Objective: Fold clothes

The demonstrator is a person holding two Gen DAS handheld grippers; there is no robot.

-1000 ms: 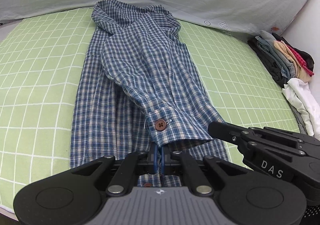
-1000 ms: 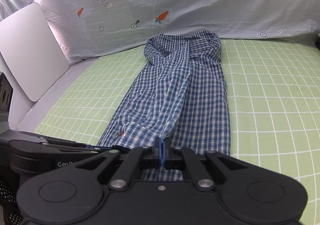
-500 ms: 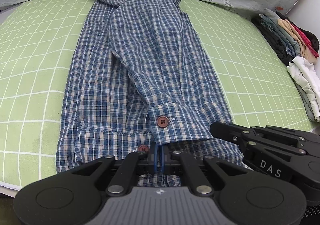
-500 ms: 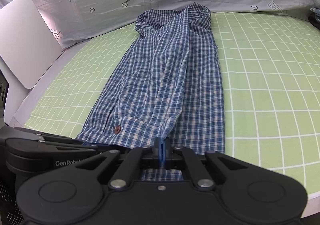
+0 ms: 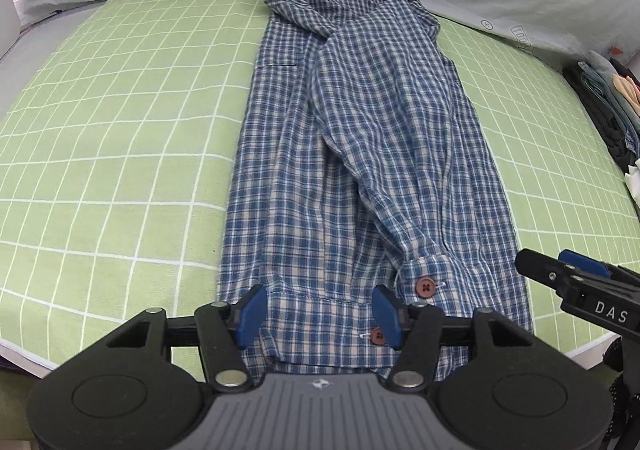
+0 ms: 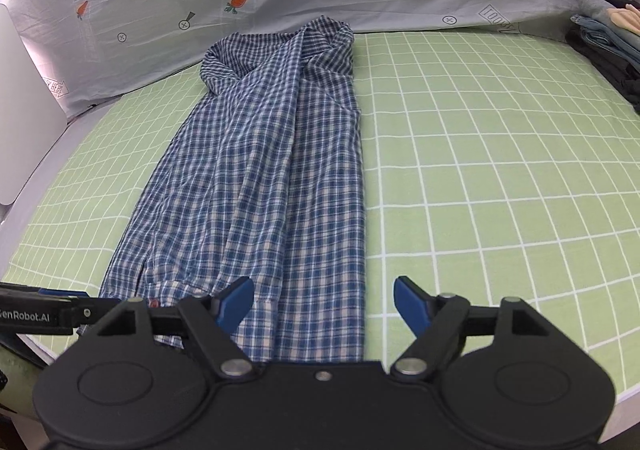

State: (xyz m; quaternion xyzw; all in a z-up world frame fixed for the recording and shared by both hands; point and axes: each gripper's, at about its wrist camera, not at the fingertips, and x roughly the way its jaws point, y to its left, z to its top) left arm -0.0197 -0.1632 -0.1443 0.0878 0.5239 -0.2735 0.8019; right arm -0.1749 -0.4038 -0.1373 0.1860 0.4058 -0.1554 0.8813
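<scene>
Plaid shirt (image 5: 360, 153), folded lengthwise, collar at 12 o'clock; left gripper (image 5: 320, 314) and right gripper (image 6: 324, 306), jaws just opened, released over hem at 6 o'clock.

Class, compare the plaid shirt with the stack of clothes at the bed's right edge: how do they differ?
The plaid shirt lies alone, long and narrow, sleeves folded in; the stack of clothes holds several pieces piled up. The shirt is blue check; the stack mixes dark, denim and peach. Both rest on the green grid sheet.

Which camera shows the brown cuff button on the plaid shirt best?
The left wrist view: the cuff button faces the camera, sharp and unobstructed on the shirt. In the right wrist view only a red sliver peeks out behind the tongs' frame.
</scene>
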